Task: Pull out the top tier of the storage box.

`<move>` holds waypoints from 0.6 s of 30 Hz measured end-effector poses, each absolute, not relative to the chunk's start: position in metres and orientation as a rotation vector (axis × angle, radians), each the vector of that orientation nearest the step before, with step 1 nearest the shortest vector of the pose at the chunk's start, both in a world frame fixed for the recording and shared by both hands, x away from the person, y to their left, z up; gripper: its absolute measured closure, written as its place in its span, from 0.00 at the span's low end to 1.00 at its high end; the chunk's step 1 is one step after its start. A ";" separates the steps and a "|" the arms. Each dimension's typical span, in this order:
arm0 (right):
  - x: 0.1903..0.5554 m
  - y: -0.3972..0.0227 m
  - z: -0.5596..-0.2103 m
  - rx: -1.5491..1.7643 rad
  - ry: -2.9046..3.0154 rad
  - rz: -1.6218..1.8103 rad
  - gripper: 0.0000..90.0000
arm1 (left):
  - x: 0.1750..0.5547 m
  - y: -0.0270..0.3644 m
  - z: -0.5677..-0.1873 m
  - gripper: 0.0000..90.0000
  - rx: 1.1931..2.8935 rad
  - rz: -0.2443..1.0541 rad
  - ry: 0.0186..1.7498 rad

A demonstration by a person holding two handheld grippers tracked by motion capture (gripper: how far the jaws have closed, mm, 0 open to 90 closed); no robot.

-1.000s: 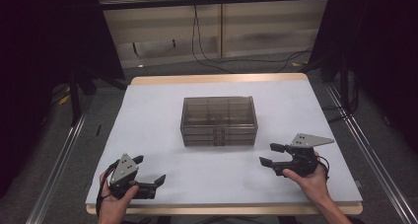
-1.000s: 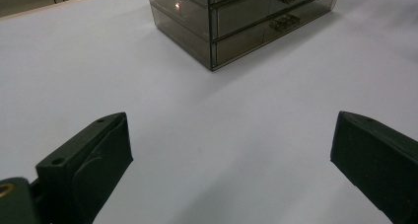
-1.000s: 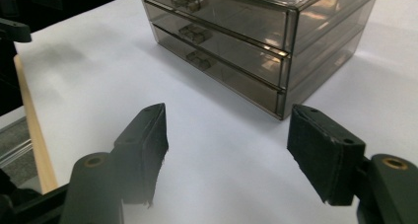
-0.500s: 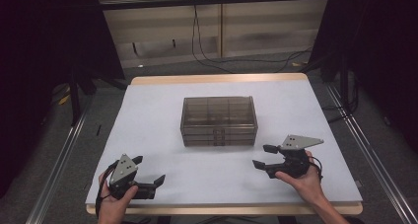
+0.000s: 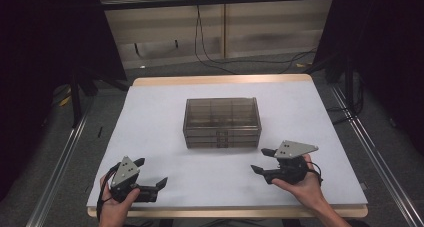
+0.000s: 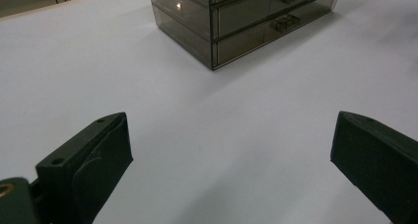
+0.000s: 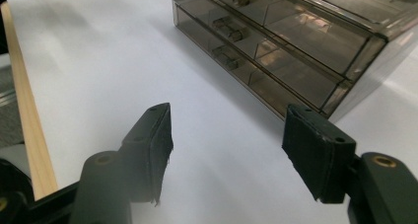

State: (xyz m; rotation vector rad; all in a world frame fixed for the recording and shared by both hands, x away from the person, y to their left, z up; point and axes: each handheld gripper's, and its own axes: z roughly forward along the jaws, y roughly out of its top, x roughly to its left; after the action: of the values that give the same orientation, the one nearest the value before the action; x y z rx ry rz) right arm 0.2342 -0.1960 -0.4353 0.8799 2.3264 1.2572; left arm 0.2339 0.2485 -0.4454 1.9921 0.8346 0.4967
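1. A white worktop with a light wooden rim stands in a dim room, with a pale panelled wall and loose black cables on the floor behind it.
2. A smoky, see-through drawer box sits near the middle of the worktop, its small handles facing the person's side; in the right gripper view three tiers of drawers show, all pushed in.
3. The left gripper is held in the person's left hand at the near left corner of the worktop, well apart from the drawer box.
4. In the left gripper view its jaws stand wide apart, released, with bare white surface between them and the drawer box well beyond.
5. The right gripper is held in the right hand at the near right, pointing left across the worktop and near the front right corner of the drawer box without touching it.
6. Its jaws have just been closing a little but are released, with a clear gap; nothing lies between them, and they hold and touch nothing.
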 end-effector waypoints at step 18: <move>0.230 -0.174 -0.437 0.729 2.336 1.074 0.54 | 0.235 0.249 -0.446 0.02 1.992 0.495 0.832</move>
State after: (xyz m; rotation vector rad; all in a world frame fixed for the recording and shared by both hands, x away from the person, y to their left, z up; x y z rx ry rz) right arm 0.2297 -0.1737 -0.4372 0.7289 2.3360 1.0739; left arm 0.2346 0.2486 -0.4455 1.9915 0.8317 0.4950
